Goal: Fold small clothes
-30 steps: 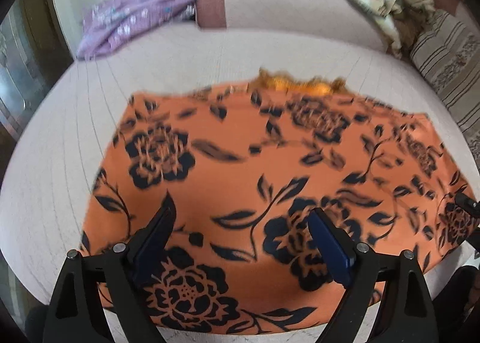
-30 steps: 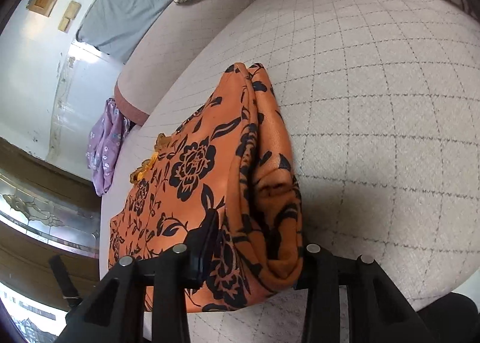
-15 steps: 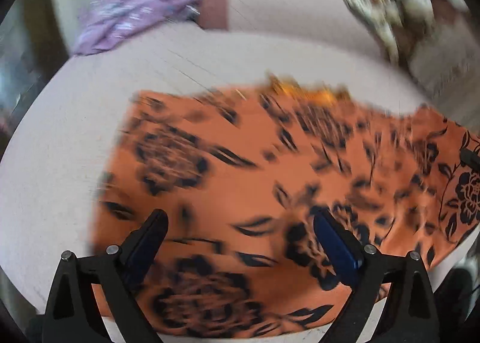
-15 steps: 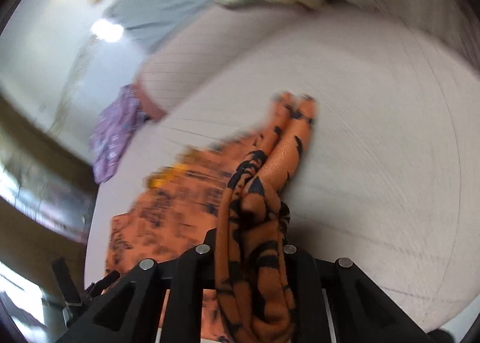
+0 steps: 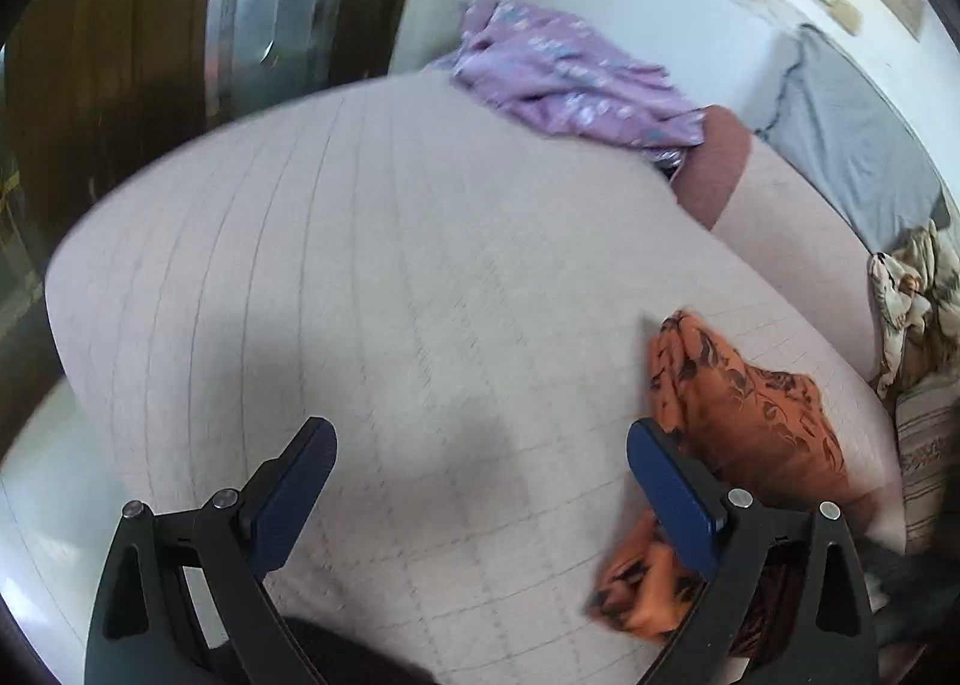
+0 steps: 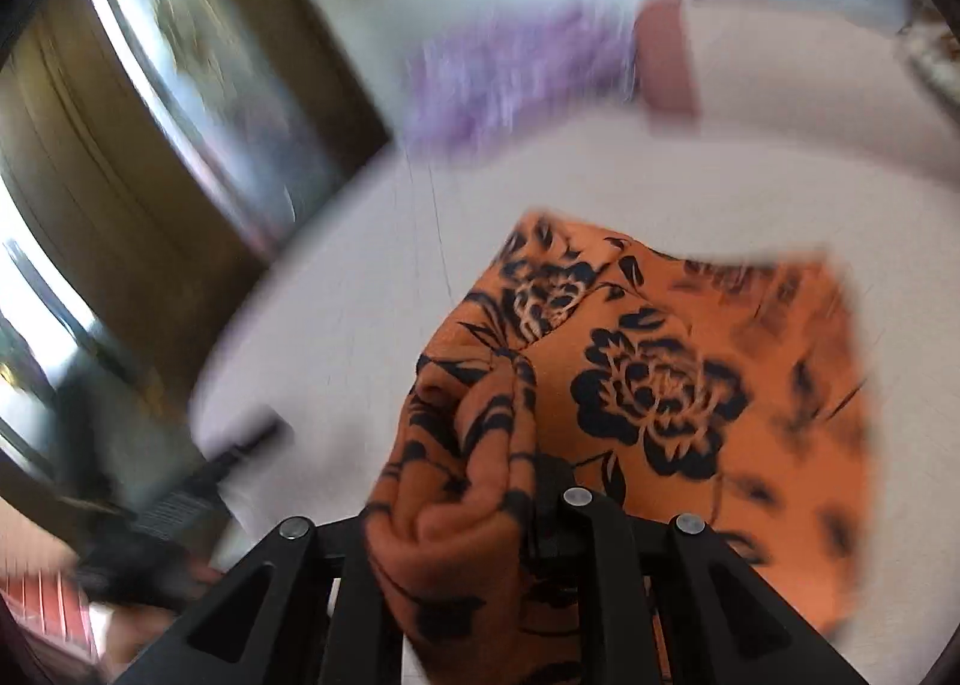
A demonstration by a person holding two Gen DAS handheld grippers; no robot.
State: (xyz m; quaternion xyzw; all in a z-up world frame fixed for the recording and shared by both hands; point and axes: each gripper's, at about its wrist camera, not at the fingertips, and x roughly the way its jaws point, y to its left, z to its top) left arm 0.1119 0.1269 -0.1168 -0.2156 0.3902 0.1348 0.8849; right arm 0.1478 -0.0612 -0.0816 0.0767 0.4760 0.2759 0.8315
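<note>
An orange cloth with black flowers [image 6: 690,373] lies on the pale checked bed cover [image 5: 372,289]. My right gripper [image 6: 474,511] is shut on a bunched fold of it and holds that fold up over the rest of the cloth. In the left wrist view the same cloth [image 5: 750,415] shows at the right, partly behind my right-hand finger. My left gripper [image 5: 480,487] is open and empty, over bare bed cover to the left of the cloth.
A purple garment [image 5: 570,79] lies at the far edge of the bed beside a pink bolster [image 5: 714,169]. A grey sheet [image 5: 852,145] and a floral cloth [image 5: 912,289] lie at the right. A dark wooden door [image 5: 120,85] stands to the left.
My right gripper has closed on the cloth's edge and swung it left, folding it over. My left gripper has turned left off the cloth and now looks at bare cover.
</note>
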